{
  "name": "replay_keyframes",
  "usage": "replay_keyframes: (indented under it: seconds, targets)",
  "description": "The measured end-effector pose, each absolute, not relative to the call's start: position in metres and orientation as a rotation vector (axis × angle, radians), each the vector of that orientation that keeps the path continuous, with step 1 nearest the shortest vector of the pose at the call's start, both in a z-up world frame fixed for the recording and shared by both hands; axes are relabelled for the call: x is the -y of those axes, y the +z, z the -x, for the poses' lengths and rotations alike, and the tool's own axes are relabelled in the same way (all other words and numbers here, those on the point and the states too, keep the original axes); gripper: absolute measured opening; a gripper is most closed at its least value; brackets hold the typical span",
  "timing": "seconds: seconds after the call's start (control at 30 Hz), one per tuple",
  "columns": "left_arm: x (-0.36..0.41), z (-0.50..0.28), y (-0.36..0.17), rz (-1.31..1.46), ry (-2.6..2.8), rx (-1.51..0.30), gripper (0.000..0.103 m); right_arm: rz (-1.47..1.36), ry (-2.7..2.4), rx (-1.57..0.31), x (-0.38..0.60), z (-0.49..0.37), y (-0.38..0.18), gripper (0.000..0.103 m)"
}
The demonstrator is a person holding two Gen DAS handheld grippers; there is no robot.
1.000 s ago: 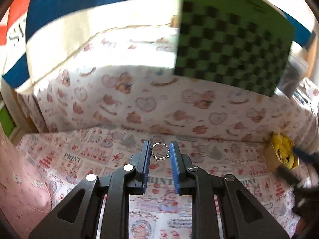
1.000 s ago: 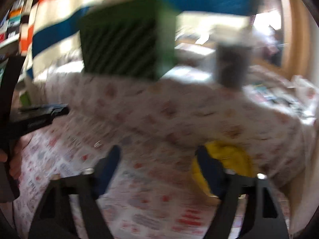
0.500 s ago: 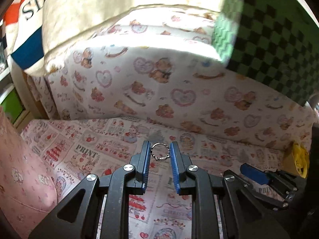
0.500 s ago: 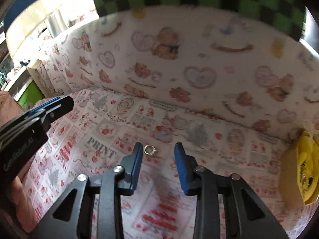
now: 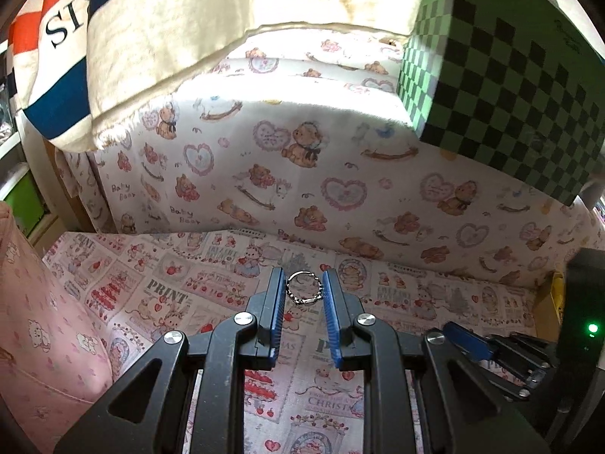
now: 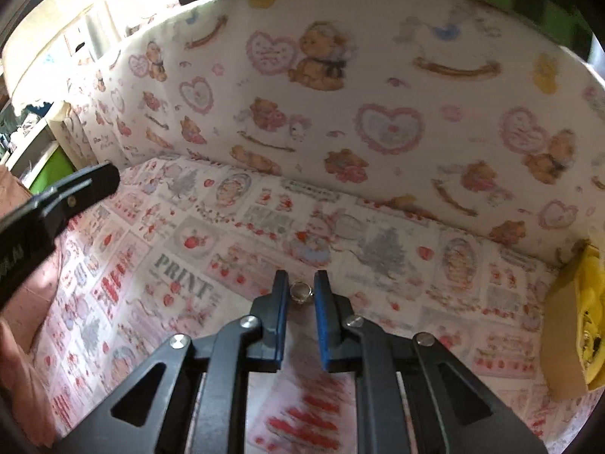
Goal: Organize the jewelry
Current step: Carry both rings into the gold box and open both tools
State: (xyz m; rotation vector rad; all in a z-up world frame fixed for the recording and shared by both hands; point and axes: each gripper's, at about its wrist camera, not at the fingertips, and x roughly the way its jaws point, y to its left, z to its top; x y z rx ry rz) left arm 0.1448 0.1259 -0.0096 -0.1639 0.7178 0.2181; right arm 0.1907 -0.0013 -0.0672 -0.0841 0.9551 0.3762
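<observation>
My left gripper (image 5: 303, 290) is shut on a thin silver beaded ring (image 5: 303, 292) and holds it above the patterned cloth. My right gripper (image 6: 300, 290) has its blue pads on both sides of a small silver ring (image 6: 300, 291) at cloth level; the jaws stand close to the ring, and I cannot tell if they press it. A tan box with yellow lining (image 6: 574, 321) holding gold jewelry sits at the far right. The right gripper's blue finger (image 5: 469, 342) shows in the left wrist view, and the left gripper's black finger (image 6: 72, 196) shows at the left of the right wrist view.
A printed cloth (image 5: 151, 295) covers the surface, with a teddy-bear fabric wall (image 5: 340, 174) behind. A green checkered box (image 5: 510, 87) and a striped cloth (image 5: 151, 38) sit above the wall. A pink cushion (image 5: 41, 325) lies left.
My right gripper has moved forward onto the small ring and narrowed its jaws around it. My left gripper still holds the beaded ring and has shifted slightly.
</observation>
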Motion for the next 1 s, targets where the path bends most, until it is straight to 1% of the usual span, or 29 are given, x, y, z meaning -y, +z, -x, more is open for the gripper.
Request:
replay_keyframes:
  seconds: [0.3,0.53,0.83,1.0]
  targets:
    - [-0.102,-0.139,-0.005,0.149,0.146,-0.705,0.019,0.053,0.35,-0.88,0.07,-0.154,-0.046,0.013]
    - [-0.08,-0.127,0.009,0.11,0.079,-0.651,0.019,0.048,0.331,-0.784,0.111,-0.122,-0.027,0.013]
    - [-0.071,-0.11,0.024,0.094,0.072,-0.535,0.019,0.002,0.339,-0.562,0.171,-0.091,0.008,0.013]
    - [-0.049,-0.106,0.029,0.06,0.035,-0.502,0.019,-0.039,0.254,-0.505,0.214,-0.093,0.018,0.013]
